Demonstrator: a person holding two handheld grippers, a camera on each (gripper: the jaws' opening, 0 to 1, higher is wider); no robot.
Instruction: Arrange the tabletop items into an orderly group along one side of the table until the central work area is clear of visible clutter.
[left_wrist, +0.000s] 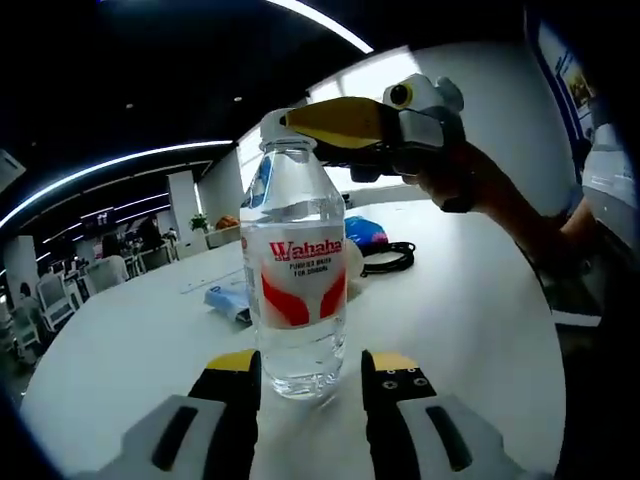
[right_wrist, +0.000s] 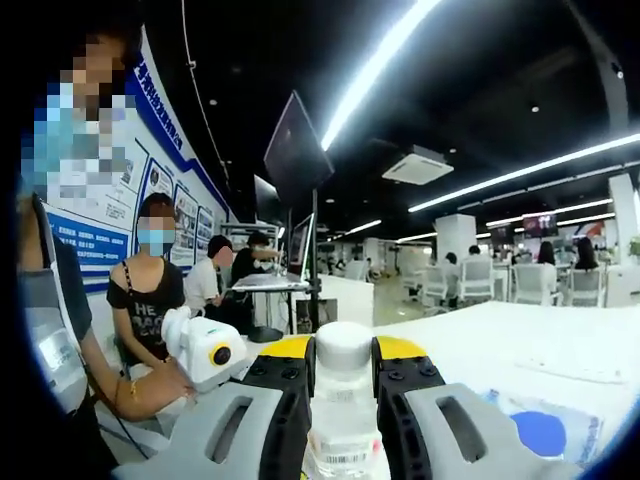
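A: Where's the water bottle (left_wrist: 294, 270)?

B: Upright on the white surface (left_wrist: 480, 300), between the spread jaws of the left claw (left_wrist: 312, 372), which flank its base without quite pinching it. The right claw (right_wrist: 342, 368) is pressed onto its white cap (right_wrist: 343, 345) from above.

A: How much tidying is left?

B: Most of it, I'd judge. A black cable (left_wrist: 388, 257), a blue packet (left_wrist: 362, 232) and a blue-and-white wrapper (left_wrist: 228, 300) lie scattered behind the bottle, though that far clutter is blurred. Nothing looks grouped along one side yet.
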